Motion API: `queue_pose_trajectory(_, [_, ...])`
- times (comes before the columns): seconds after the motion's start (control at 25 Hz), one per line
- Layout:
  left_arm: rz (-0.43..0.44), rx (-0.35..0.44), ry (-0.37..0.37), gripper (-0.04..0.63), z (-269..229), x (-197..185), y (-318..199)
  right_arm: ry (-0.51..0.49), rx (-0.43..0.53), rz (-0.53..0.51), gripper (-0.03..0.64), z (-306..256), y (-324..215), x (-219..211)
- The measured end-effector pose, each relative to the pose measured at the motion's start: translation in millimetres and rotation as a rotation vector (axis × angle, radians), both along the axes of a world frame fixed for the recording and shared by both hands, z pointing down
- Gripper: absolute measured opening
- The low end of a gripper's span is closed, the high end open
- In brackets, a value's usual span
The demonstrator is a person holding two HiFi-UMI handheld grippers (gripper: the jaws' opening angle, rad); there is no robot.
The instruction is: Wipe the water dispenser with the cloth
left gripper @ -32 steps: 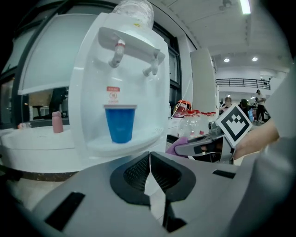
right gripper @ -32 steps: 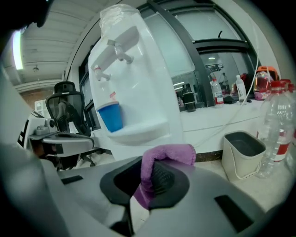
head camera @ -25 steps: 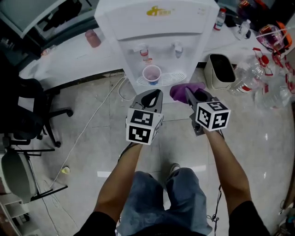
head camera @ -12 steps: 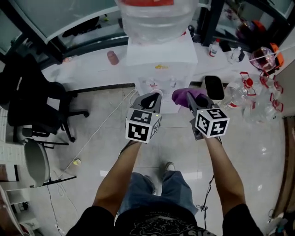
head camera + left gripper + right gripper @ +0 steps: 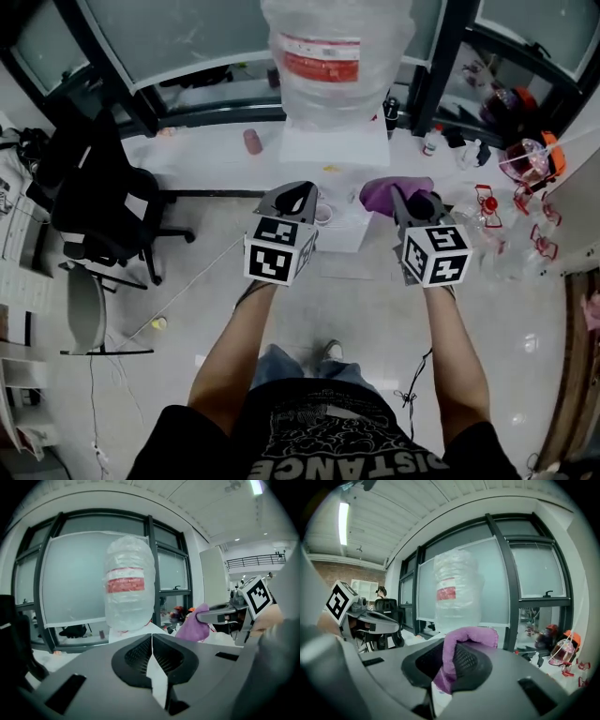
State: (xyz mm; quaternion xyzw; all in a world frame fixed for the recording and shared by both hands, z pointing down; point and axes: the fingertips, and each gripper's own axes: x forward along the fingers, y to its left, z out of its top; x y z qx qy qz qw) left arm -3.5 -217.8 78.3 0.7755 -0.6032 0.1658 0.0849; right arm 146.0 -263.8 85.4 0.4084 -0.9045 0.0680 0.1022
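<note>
The water dispenser (image 5: 336, 148) stands on the tiled floor (image 5: 525, 309) against a long white surface (image 5: 202, 150) below the windows. It is a white cabinet. An inverted water bottle (image 5: 336, 56), wrapped in clear plastic with a red label, is seated on top of it. A black office chair (image 5: 103, 202) stands well to the left of the dispenser.

Left claw (image 5: 298, 199): held in front of the dispenser, on its left side. The jaws are pressed together along their length, with nothing between them.

Right claw (image 5: 412, 202): held beside the left claw and apart from it, on the dispenser's right side. The jaws are clamped on the purple cloth (image 5: 389, 192). The cloth rises from between the jaws and folds over above them, ahead of the jaw tips and near the cabinet front; contact with the cabinet cannot be confirmed.

A small pink cup (image 5: 252, 142) stands on the surface left of the dispenser.
</note>
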Motion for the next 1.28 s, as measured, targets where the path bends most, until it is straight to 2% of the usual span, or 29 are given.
queue_pose_trajectory(0.16, [-0.024, 0.057, -0.012, 0.028, -28, 3, 19, -0.063, 0.023, 0.005, 0.041, -29, 18, 8])
queue_pose_trajectory(0.28, [-0.056, 0.065, -0.007, 0.028, -34, -2, 26, -0.078, 0.035, 0.009, 0.041, -42, 24, 16])
queue_pose_trajectory(0.72, [-0.112, 0.042, 0.012, 0.028, -31, -14, 34, -0.012, 0.082, -0.003, 0.040, -55, 22, 20])
queue_pose_trajectory(1.28, [-0.116, 0.044, 0.014, 0.028, -33, -13, 32, -0.014, 0.066, -0.012, 0.040, -44, 21, 18])
